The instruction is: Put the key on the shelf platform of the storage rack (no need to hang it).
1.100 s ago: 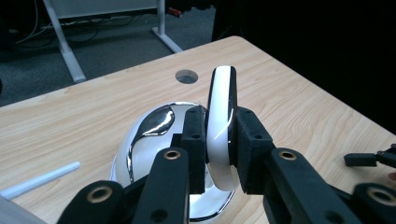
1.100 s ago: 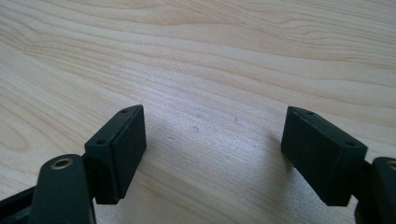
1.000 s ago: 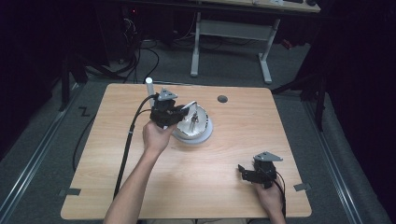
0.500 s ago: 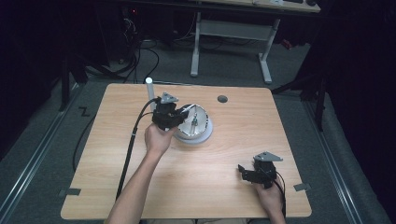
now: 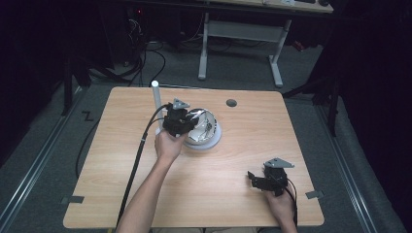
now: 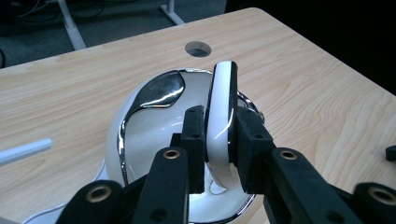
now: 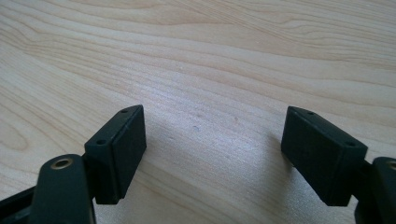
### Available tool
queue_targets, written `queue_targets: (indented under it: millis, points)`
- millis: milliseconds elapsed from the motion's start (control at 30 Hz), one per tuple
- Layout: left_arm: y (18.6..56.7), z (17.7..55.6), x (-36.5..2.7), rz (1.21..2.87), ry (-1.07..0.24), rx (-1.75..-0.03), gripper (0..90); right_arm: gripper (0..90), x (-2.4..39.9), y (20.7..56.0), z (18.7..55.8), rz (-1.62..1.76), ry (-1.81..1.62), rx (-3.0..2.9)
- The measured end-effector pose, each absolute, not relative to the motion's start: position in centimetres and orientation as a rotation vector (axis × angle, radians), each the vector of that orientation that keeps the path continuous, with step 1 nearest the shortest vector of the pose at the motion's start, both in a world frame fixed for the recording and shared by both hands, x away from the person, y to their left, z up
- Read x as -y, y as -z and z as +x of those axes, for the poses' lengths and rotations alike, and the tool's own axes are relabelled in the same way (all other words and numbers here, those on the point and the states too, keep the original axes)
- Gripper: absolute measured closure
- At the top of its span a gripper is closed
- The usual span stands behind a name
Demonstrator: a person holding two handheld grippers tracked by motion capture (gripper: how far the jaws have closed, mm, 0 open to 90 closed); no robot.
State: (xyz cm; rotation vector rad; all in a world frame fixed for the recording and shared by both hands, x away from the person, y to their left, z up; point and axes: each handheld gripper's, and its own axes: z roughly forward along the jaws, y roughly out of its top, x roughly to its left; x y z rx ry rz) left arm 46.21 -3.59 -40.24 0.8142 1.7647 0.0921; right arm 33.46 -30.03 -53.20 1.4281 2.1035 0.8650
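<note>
My left gripper is shut on a glossy white plate-like piece, held on edge. Below it sits a round white dish with a chrome wire frame. In the high view this gripper is at the left edge of the dish, at the table's middle back. My right gripper is open over bare wood, nothing between its pads. In the high view it rests near the table's front right corner.
A white upright tube stands just left of the left gripper, seen also as the tube in the left gripper view. A round cable hole lies behind the dish. The left gripper's cable runs off the front edge.
The left hand has shifted slightly toward the person, still holding the white piece at the dish. The right gripper has not moved.
</note>
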Motion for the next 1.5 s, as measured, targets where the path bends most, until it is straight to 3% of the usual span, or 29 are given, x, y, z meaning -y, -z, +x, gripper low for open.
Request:
queue_targets:
  millis: [300, 333, 367, 400, 1500]
  points:
    - [42.3, 46.8, 3.3, 0.797, -0.091, -1.797, 75.8, 22.5, 30.0, 53.2, 33.5, 1.428, -0.865, -2.104]
    - [43.1, 47.5, 2.7, 0.814, -0.221, -1.761, 75.8, 22.5, 30.0, 53.2, 33.5, 1.428, -0.865, -2.104]
    - [42.8, 47.0, 3.0, 0.807, -0.099, -1.790, 75.8, 22.5, 30.0, 53.2, 33.5, 1.429, -0.865, -2.103]
    - [42.8, 47.0, 3.1, 0.779, -0.088, -1.811, 75.8, 22.5, 30.0, 53.2, 33.5, 1.428, -0.865, -2.104]
    - [45.2, 47.5, 4.6, 0.861, -0.171, -1.829, 73.9, 22.5, 30.0, 53.2, 33.5, 1.428, -0.864, -2.105]
